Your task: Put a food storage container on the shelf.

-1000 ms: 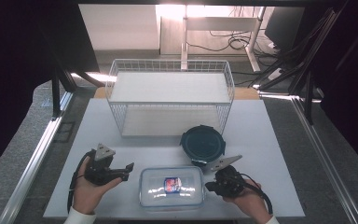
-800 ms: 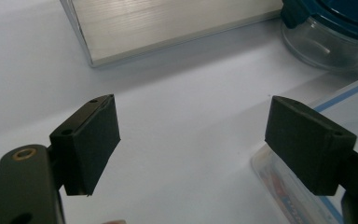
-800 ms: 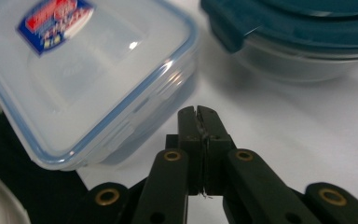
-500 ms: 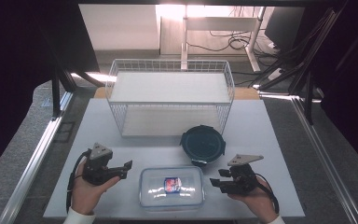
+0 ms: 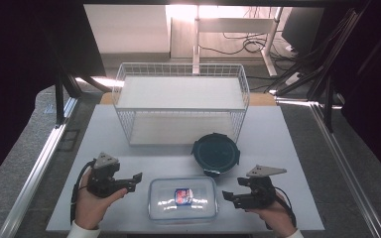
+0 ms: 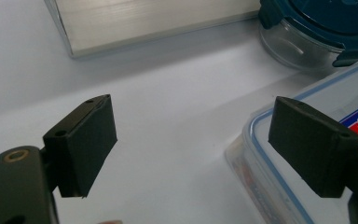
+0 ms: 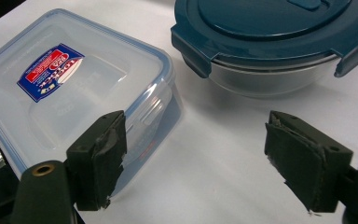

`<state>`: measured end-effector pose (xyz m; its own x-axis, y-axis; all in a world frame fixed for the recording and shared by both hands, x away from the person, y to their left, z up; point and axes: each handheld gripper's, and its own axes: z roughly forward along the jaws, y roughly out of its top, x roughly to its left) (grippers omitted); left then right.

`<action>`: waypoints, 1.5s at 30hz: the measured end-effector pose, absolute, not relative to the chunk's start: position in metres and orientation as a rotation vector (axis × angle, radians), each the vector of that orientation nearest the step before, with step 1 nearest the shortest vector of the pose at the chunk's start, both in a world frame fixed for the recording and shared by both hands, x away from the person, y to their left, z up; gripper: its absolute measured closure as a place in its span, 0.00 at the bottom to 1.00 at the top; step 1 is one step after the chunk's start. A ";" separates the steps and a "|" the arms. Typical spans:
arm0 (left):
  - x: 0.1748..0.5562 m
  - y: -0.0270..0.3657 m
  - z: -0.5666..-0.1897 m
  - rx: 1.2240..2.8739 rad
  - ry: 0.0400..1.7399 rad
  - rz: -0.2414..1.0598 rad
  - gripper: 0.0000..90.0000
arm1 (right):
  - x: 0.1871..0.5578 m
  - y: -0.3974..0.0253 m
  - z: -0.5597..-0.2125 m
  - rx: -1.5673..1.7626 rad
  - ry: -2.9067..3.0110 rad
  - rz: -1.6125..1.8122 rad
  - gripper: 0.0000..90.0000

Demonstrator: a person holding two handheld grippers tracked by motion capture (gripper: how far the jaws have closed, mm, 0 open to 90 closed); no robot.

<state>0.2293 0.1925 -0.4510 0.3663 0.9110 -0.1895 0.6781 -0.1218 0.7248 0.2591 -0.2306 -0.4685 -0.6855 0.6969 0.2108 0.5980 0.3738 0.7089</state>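
A clear plastic box with a blue-edged lid and a blue and red sticker sits near the front edge of the bench, in the middle. The left gripper is just beside its left end, and the right gripper is just beside its right end. Both have their fingers wide open and hold nothing. A round glass bowl with a dark blue lid sits just behind the box. Behind that stands a white wire basket.
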 end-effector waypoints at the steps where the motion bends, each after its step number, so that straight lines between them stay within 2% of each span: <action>1: 0.228 0.192 -0.453 1.869 1.383 0.363 0.15 | 0.259 -0.231 -0.469 1.187 2.498 1.211 0.22; 8: 0.224 0.195 -0.462 1.863 1.395 0.305 0.14 | 0.260 -0.233 -0.471 1.213 2.502 1.267 0.21; 11: 0.222 0.196 -0.462 1.863 1.380 0.285 0.18 | 0.260 -0.233 -0.472 1.227 2.508 1.280 0.21; 18: 0.215 0.200 -0.461 1.839 1.381 0.278 0.19 | 0.258 -0.235 -0.469 1.251 2.494 1.310 0.21; 22: 0.211 0.200 -0.463 1.830 1.381 0.237 0.27 | 0.256 -0.230 -0.470 1.249 2.507 1.311 0.21; 31: 0.208 0.193 -0.475 1.873 1.390 0.199 0.27 | 0.254 -0.222 -0.475 1.266 2.533 1.299 0.19; 39: 0.203 0.191 -0.479 1.806 1.424 0.114 0.21 | 0.253 -0.217 -0.478 1.302 2.540 1.323 0.18; 45: 0.206 0.186 -0.487 1.740 1.411 -0.082 0.15 | 0.253 -0.210 -0.482 1.362 2.549 1.374 0.14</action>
<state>0.2059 0.1856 -0.4874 0.3554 0.7637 -0.5390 0.8210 0.0207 0.5706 0.2525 -0.2102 -0.4822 -0.6362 0.6522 0.4121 0.7028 0.2695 0.6584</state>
